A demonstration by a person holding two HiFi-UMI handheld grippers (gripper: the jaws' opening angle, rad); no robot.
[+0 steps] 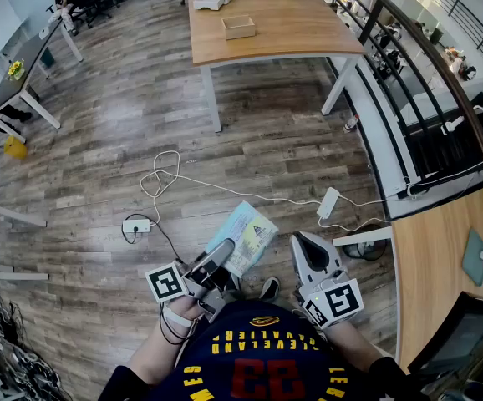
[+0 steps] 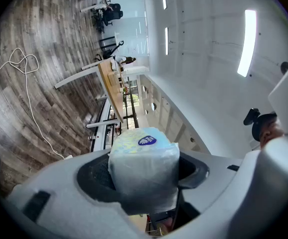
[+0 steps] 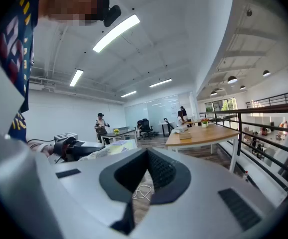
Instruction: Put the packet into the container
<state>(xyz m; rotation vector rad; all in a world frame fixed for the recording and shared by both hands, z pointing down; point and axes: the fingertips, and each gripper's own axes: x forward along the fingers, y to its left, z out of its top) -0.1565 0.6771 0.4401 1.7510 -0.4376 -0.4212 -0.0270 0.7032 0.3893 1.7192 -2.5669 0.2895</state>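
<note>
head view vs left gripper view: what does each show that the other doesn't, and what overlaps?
Head view only: the right claw, shut and holding nothing, and the person's dark shirt.
Left gripper view only: the ceiling light strip, and the left claw's pads pressing on both sides of the packet.
Both: the packet in the left claw, the white cable on the wood floor, and the wooden table.

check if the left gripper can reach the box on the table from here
Probably not: the left gripper, holding the packet, is far from the box on the table; only floor lies between.
</note>
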